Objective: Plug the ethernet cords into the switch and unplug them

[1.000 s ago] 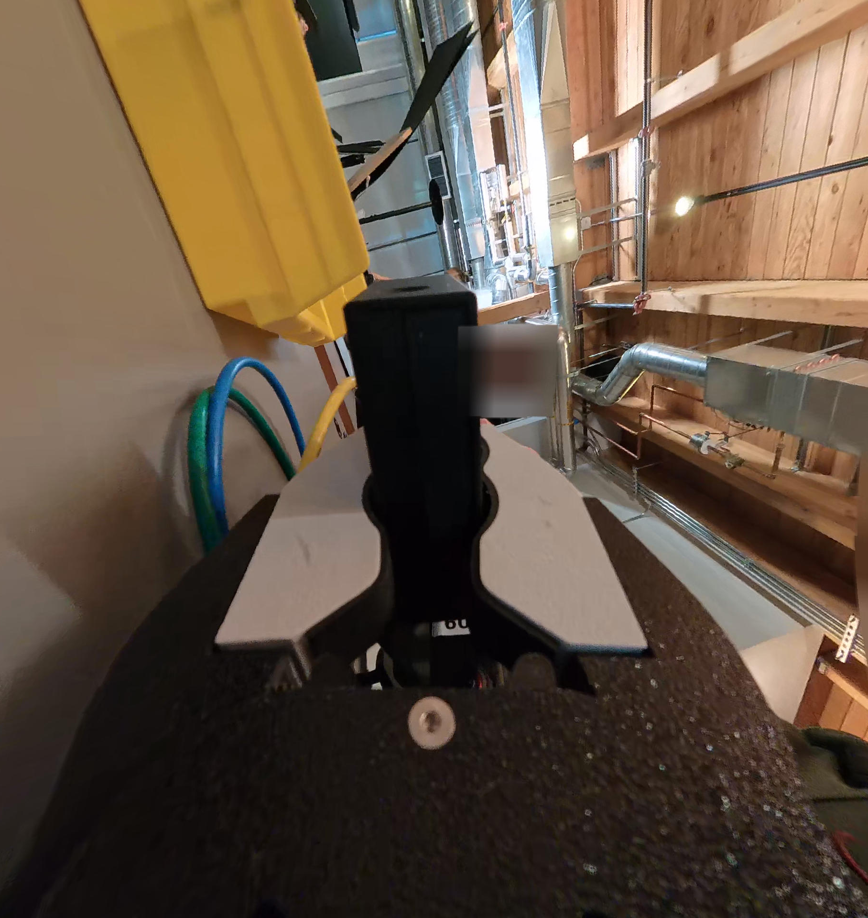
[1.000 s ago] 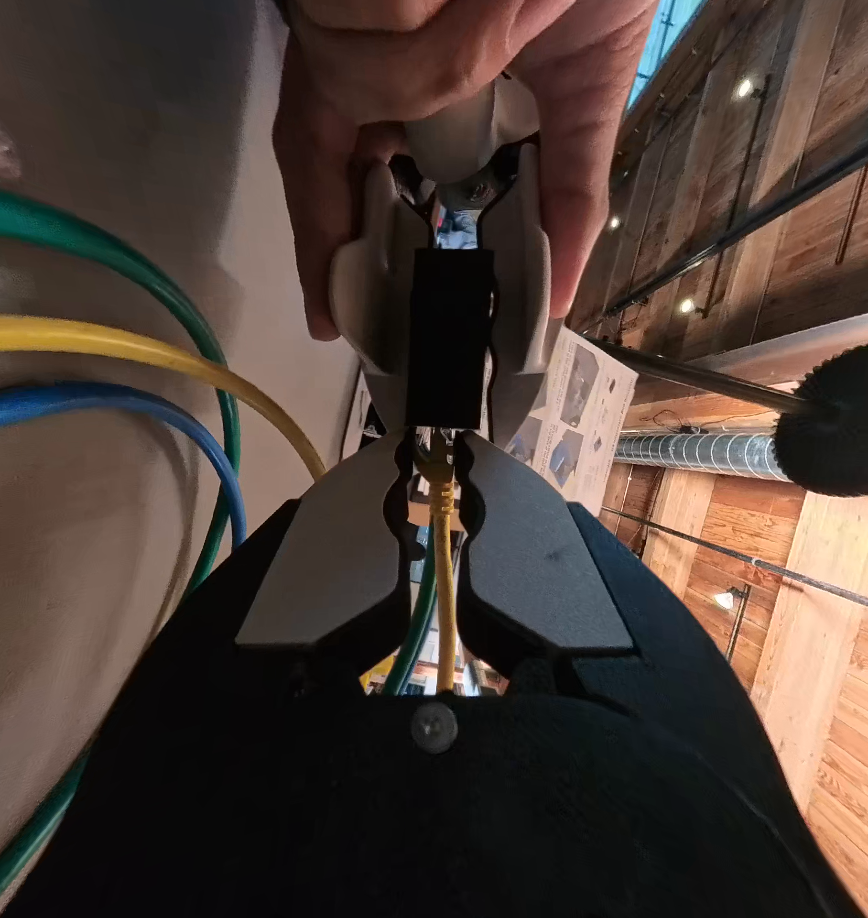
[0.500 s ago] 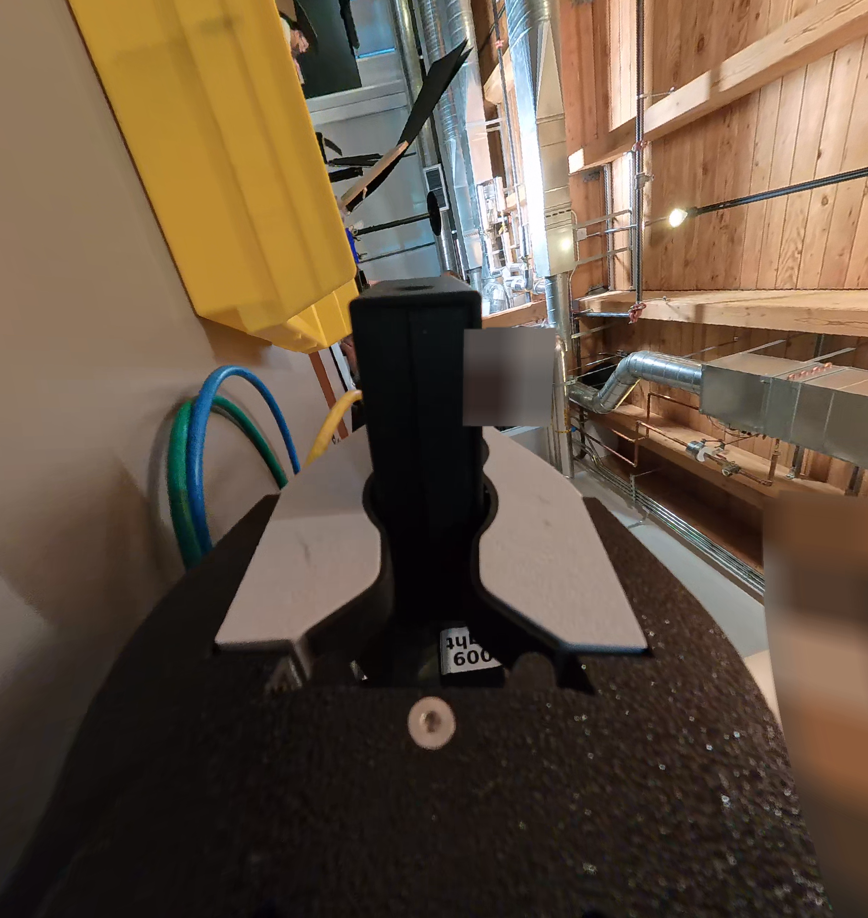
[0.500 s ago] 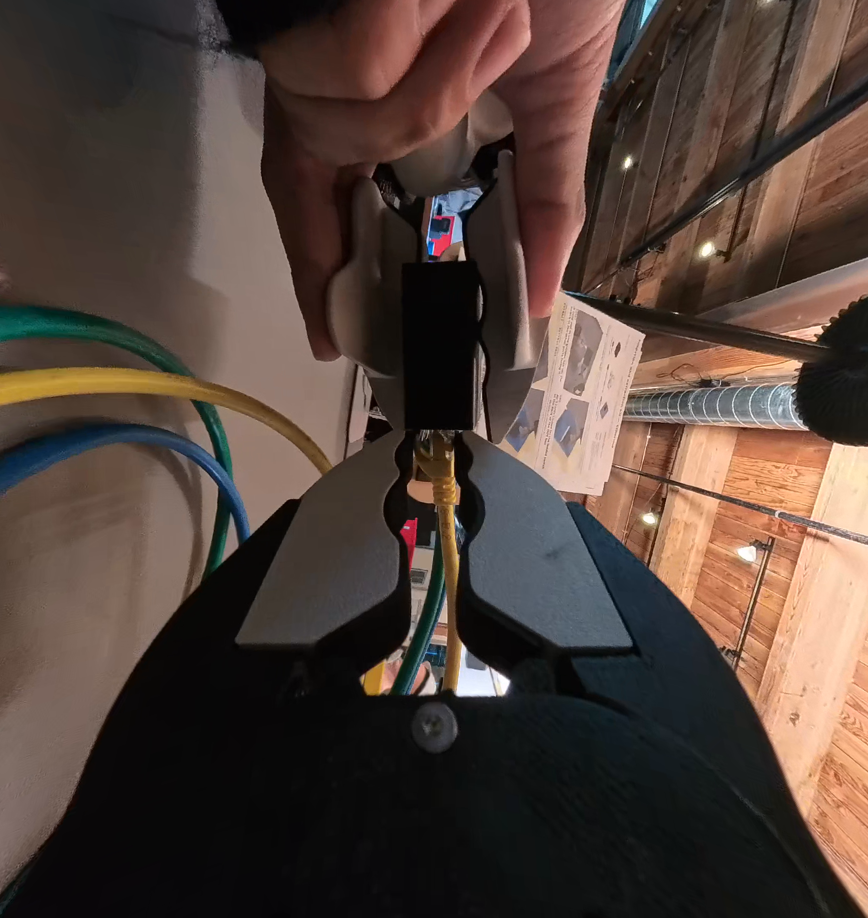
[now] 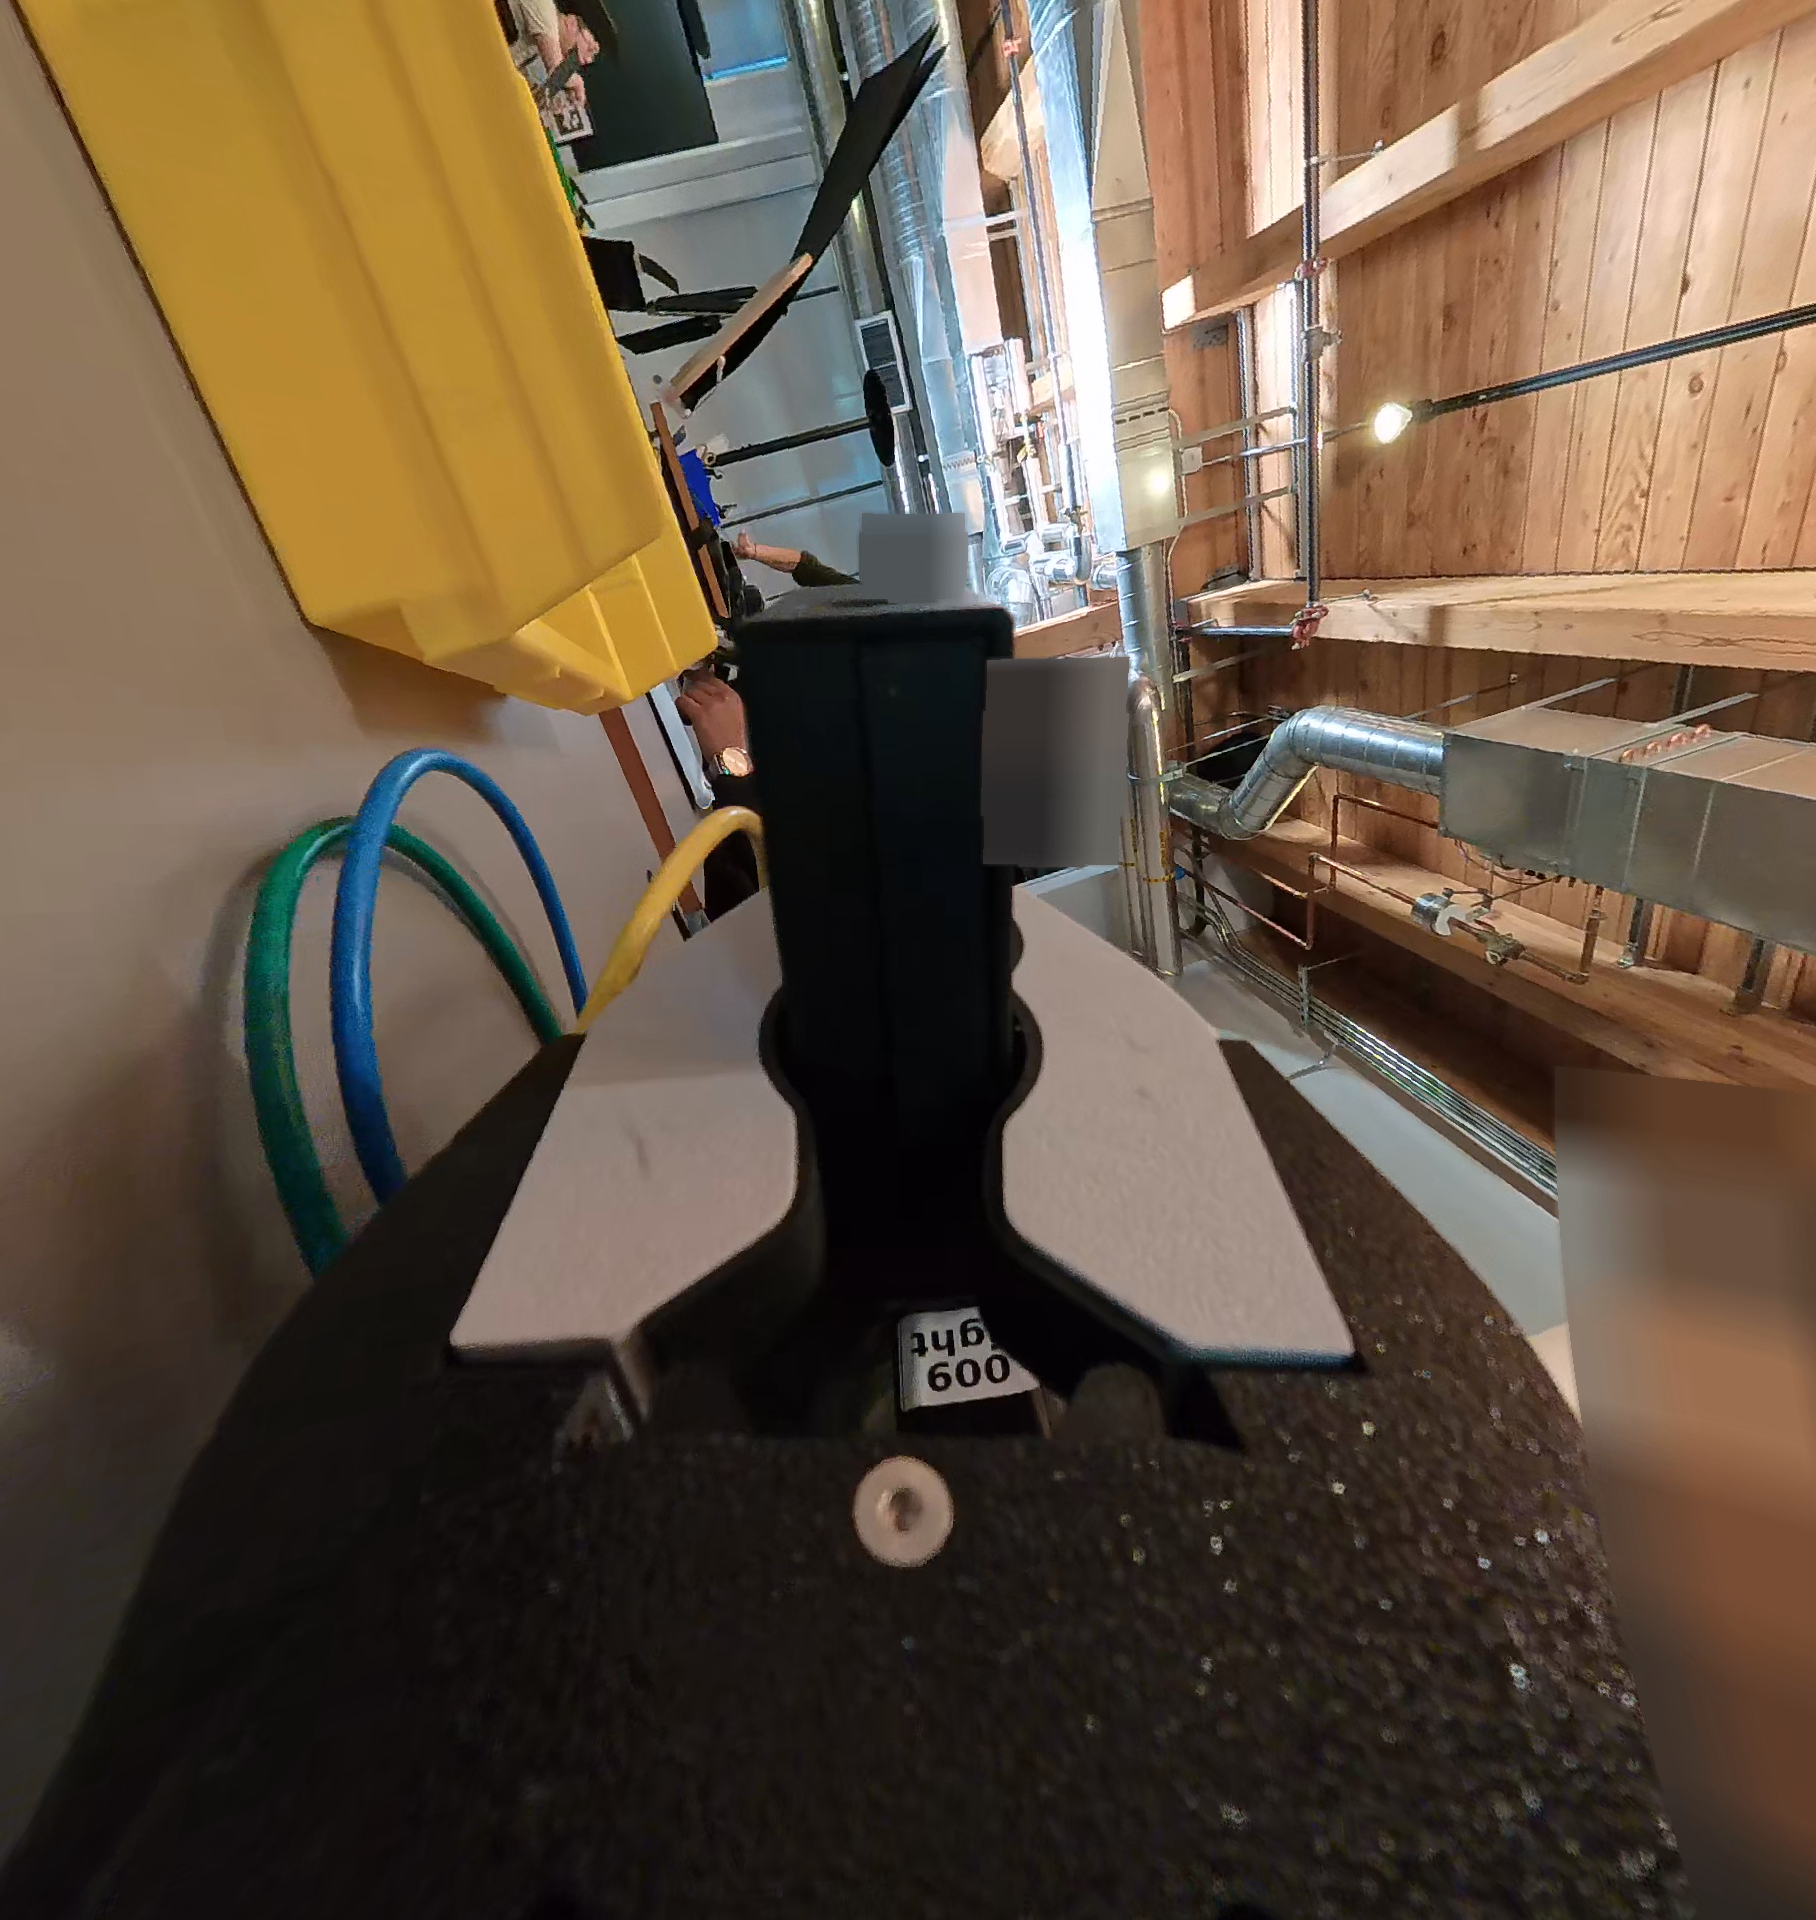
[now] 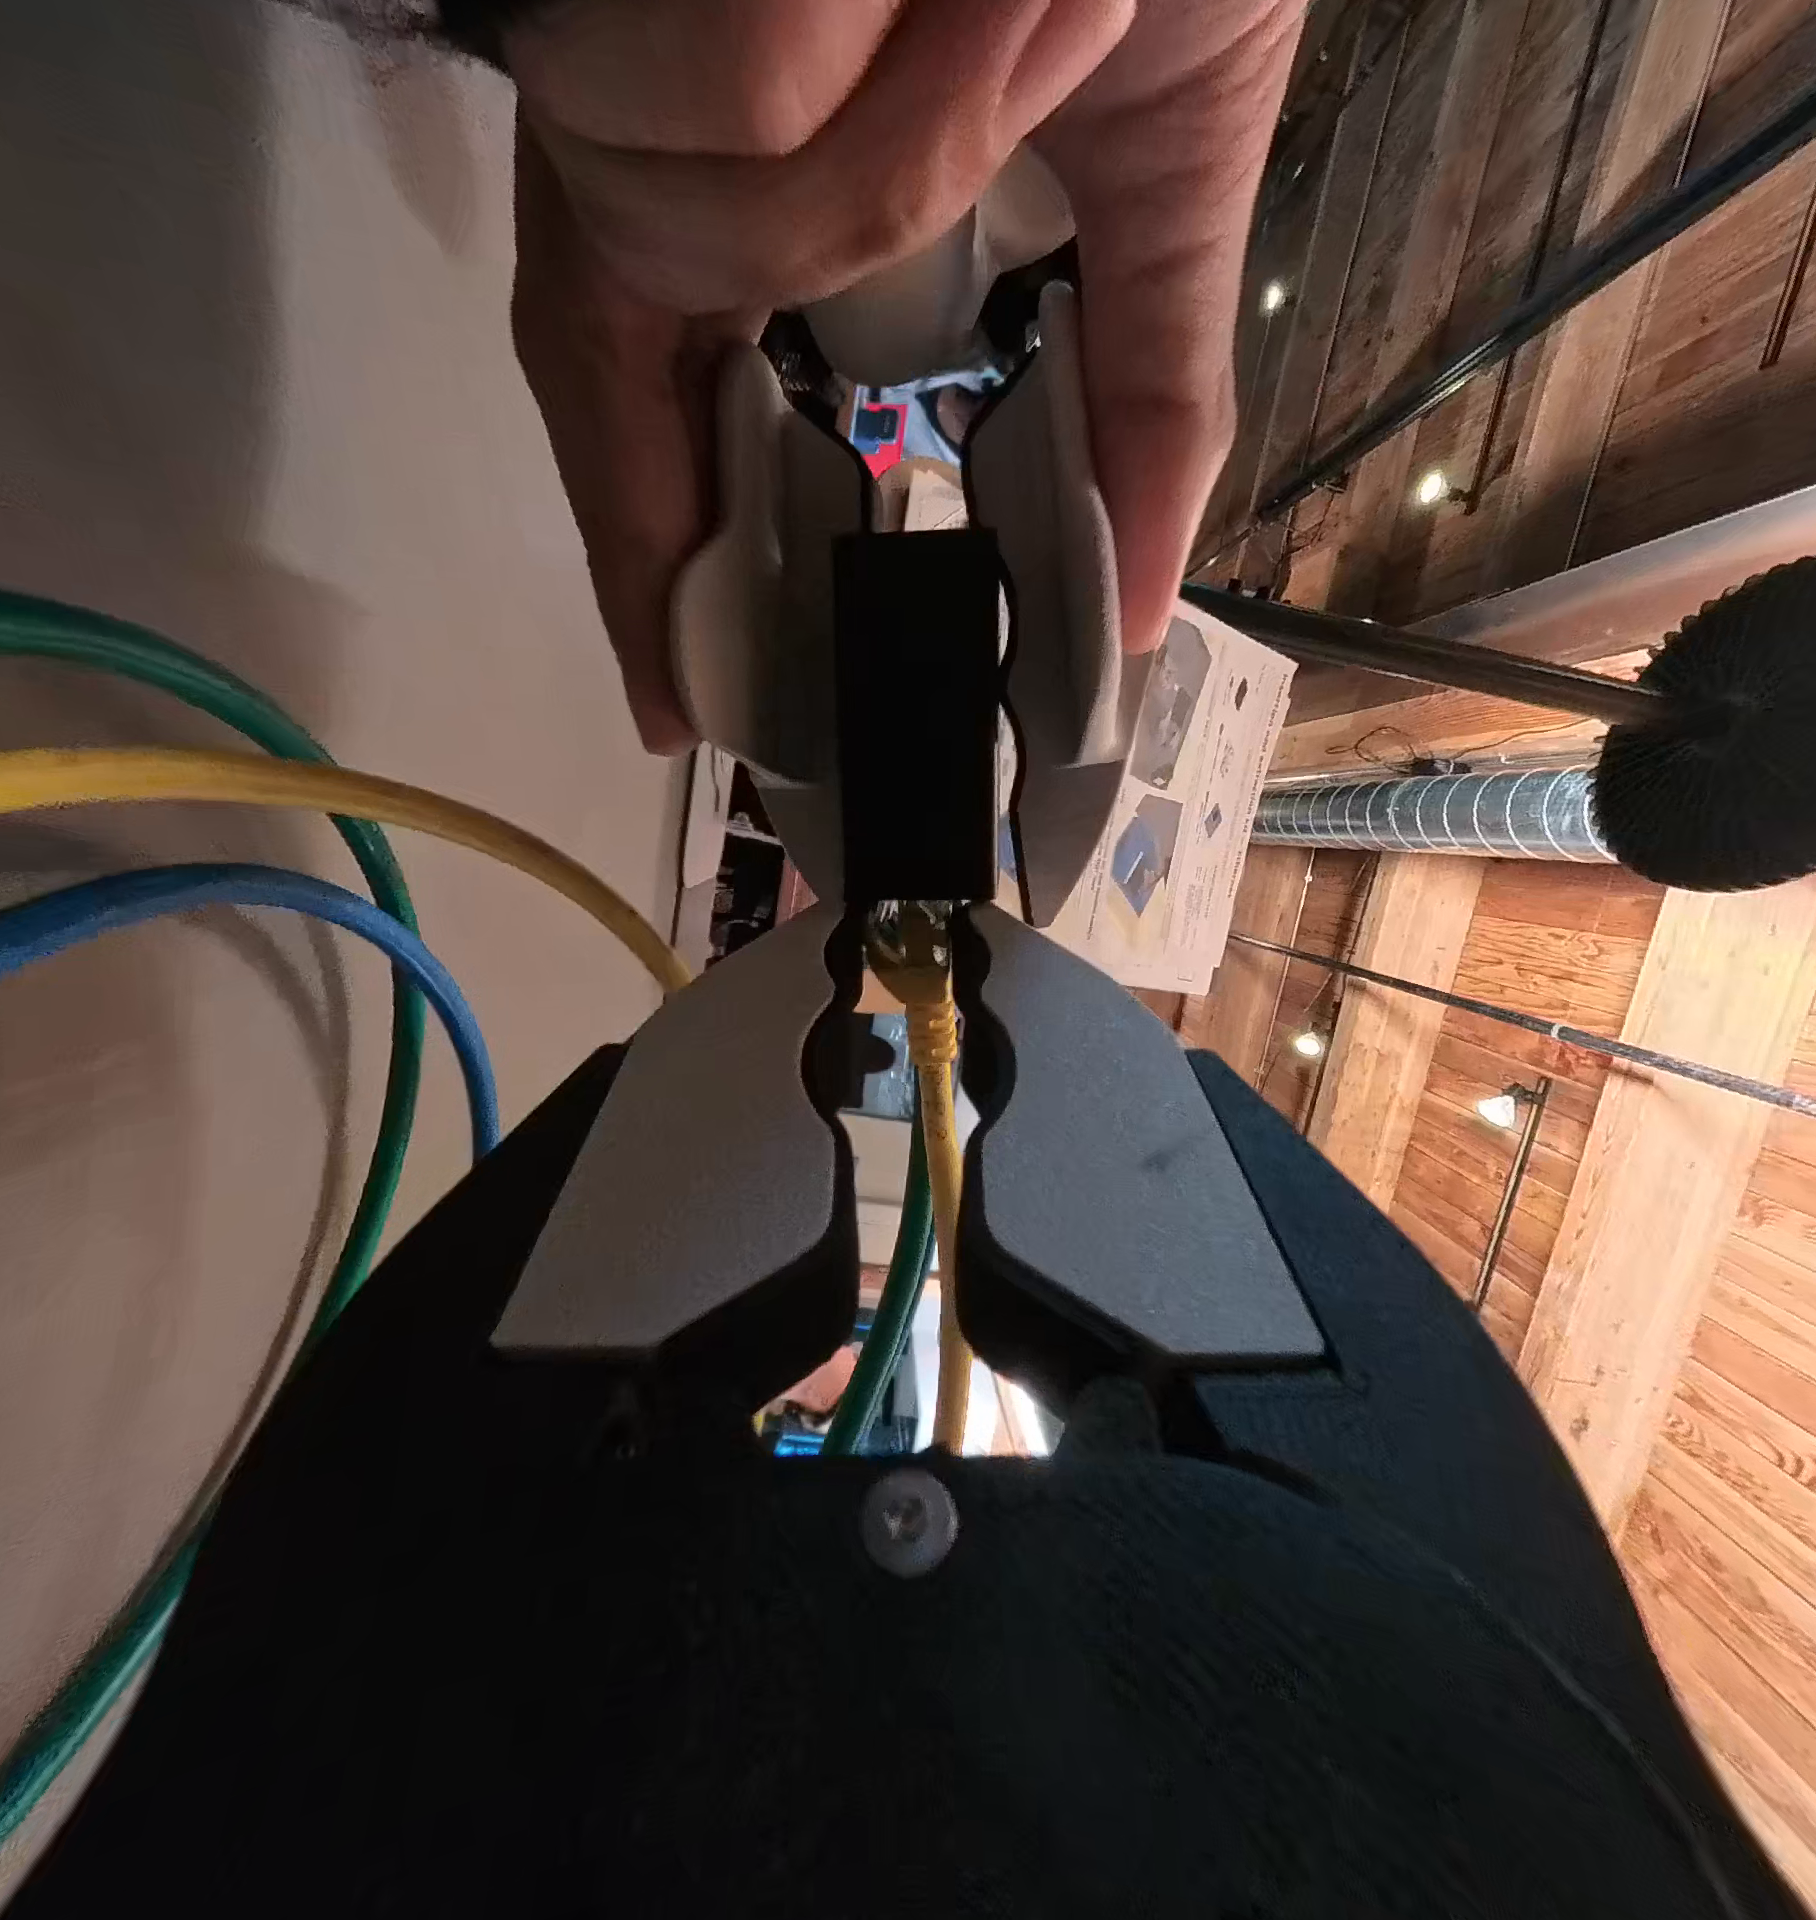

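In the left wrist view, the black switch (image 5: 883, 883) is seen clamped between the pale fingers (image 5: 655, 1174) of the left gripper (image 5: 899, 997), its narrow body standing up through the centre of the frame; the jaws are closed narrowly against its sides. At the left of the frame, a green cord (image 5: 280, 1049) and a blue cord (image 5: 364, 956) are looped against the beige tabletop (image 5: 83, 831), and a yellow cord (image 5: 665, 904) is arched just beside the switch. A yellow bin (image 5: 364, 332) is seen in the upper left, resting on the tabletop. Wooden walls and metal ducts fill the right side.

In the right wrist view, the switch (image 6: 919, 717) is seen at centre, held by the left gripper (image 6: 909, 852) under a hand (image 6: 862, 208) in the upper middle. The yellow cord's plug (image 6: 919, 951) is seated at the switch's near end, directly between the fingers (image 6: 706, 1164) of the right gripper (image 6: 909, 966). The jaws of the right gripper are set narrowly around the plug; whether it is actually pinched cannot be told. The yellow cord (image 6: 260, 784), blue cord (image 6: 260, 904) and green cord (image 6: 384, 1143) are spread across the tabletop (image 6: 208, 364) at the left.
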